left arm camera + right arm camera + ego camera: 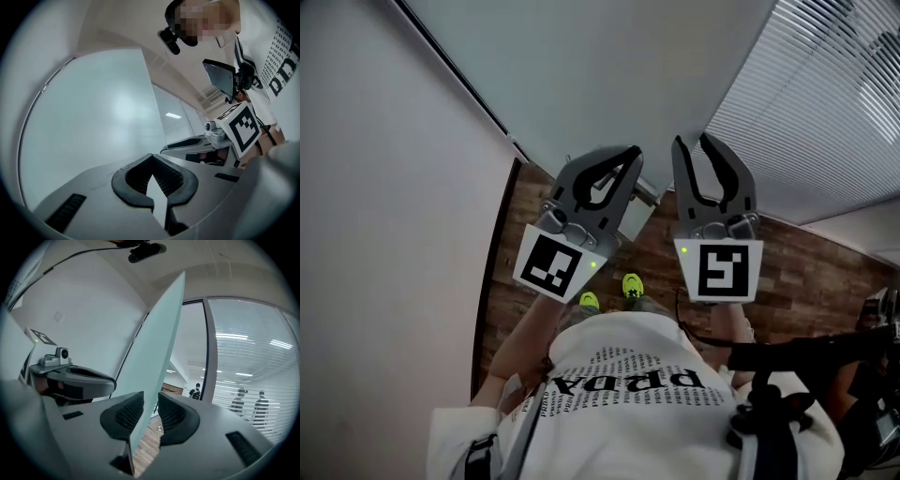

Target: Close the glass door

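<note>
Head view, with both gripper views. The glass door (609, 66) is the pale frosted pane that fills the far centre. Its free edge runs down to the right hand-held gripper (694, 141). In the right gripper view we see that gripper's jaws apart, one on each side of the pane's edge. The left pad lies against the glass, and a strip of floor shows between the glass and the right pad.

The left hand-held gripper (630, 155) sits just beside it, to the left, with its jaw tips together. We see a pale sliver in the gap behind the tips but cannot tell what it is. A small metal fitting (643, 192) lies between the two grippers.

A white wall (384, 234) stands to the left and slatted blinds (825, 103) to the right. The wood-plank floor (806, 262) lies below, with yellow-green shoes (632, 284) on it. Beyond the pane, the right gripper view shows a dark frame post (211, 348) and distant people (241, 401) behind the slats.

Each marker cube carries a black-and-white square pattern. The white shirt (647, 431) bears large black lettering, seen upside down, which we cannot read with certainty. The rows of small print around it are too fine to read.
</note>
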{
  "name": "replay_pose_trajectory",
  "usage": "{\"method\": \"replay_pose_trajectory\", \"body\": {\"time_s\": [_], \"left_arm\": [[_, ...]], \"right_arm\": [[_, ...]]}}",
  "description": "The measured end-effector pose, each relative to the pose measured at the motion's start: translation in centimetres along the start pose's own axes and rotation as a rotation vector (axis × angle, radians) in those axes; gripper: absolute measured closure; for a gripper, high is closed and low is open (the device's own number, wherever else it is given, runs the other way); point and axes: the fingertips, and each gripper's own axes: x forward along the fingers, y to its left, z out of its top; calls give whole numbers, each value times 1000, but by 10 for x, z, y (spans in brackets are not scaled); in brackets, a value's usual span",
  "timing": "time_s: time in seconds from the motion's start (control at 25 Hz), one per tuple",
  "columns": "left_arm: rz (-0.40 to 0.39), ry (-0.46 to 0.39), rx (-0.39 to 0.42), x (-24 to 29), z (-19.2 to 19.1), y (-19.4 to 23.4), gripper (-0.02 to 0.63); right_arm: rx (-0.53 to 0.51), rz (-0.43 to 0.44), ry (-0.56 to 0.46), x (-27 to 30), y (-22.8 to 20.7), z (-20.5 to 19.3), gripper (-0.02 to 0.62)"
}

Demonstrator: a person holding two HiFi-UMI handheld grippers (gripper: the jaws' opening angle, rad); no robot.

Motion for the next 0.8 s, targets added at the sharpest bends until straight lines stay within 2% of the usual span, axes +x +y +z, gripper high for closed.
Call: {"method": "replay_pose_trajectory", "body": {"time_s": [0.2,0.32,0.48,0.56,0.8], "left_arm": [[19,-8,-23,0,1,-3,615],[-9,0,7,0,8,-3,615],[-47,-57,26,0,21,-2,615],[-71,-49,46,-4,19,-5,615],[-44,-116,19,-6,18,-8,615]], "right_arm": [[12,40,-9,1,3,9,535],[27,11,12,-4,-1,14,535],[7,-60,2,-6,-6,18,530],[0,-78,26,-10,-5,13,526],[-33,-84,21,-13,-12,10,523]]}}
